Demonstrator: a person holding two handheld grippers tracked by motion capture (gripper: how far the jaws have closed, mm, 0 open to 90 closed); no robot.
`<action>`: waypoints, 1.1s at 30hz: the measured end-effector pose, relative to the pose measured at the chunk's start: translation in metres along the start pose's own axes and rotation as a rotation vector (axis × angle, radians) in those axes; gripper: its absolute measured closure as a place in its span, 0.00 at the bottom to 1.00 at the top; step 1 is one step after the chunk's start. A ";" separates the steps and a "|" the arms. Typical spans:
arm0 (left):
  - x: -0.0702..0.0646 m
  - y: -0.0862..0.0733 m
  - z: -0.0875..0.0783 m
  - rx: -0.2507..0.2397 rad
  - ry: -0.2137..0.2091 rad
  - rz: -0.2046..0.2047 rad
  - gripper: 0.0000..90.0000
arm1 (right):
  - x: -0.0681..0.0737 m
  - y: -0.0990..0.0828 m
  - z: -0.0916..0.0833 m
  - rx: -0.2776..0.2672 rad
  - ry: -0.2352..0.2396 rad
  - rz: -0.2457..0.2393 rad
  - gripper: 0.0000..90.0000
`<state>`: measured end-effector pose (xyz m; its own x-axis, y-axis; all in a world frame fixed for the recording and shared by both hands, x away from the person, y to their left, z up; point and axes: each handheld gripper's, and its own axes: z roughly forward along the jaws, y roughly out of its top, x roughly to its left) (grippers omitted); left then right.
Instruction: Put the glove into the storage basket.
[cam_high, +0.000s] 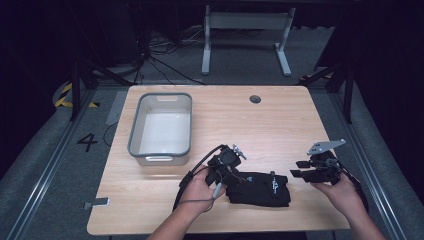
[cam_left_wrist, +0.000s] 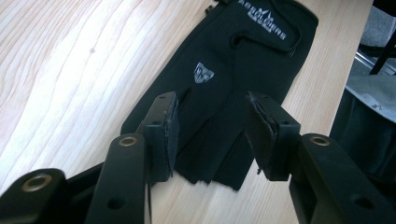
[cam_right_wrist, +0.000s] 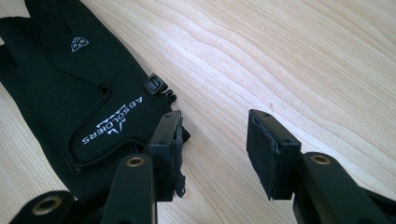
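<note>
A black glove (cam_high: 260, 188) lies flat on the bench (cam_high: 280, 125), close to the near edge and about halfway along it; in the high view it is a dark lump, and its fingers cannot be told apart there. The left gripper (cam_high: 235, 176) sits over the glove's left end; the hand (cam_high: 200, 192) holding it covers part of it; in the left gripper view (cam_left_wrist: 212, 135) the jaws stand partly open with the glove's finger ends under the gap, and the pads do not press on them; the glove's far end is cut off at the top of that view. The right gripper (cam_high: 298, 169) is just off the glove's right end, jaws wide, nothing between them; in the right gripper view (cam_right_wrist: 215, 147) its left jaw hides the cuff edge, and the glove runs out of the picture at the left. A grey tub (cam_high: 135, 135) stands toward the far left corner, well apart from the glove.
</note>
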<state>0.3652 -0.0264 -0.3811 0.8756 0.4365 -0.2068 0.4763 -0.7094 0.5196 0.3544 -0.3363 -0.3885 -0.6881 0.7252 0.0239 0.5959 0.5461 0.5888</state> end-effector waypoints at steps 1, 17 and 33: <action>0.000 0.000 0.000 0.000 0.000 0.000 0.60 | -0.001 -0.001 -0.001 -0.005 -0.001 0.006 0.62; -0.008 0.025 0.044 0.042 -0.045 0.089 0.47 | -0.007 -0.007 -0.003 -0.010 0.008 0.043 0.60; -0.019 0.027 0.082 0.117 0.010 0.170 0.26 | -0.004 -0.007 0.000 -0.003 0.023 0.042 0.59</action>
<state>0.3677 -0.0991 -0.4308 0.9435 0.3103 -0.1159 0.3286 -0.8324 0.4462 0.3530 -0.3434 -0.3925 -0.6716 0.7378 0.0674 0.6235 0.5137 0.5893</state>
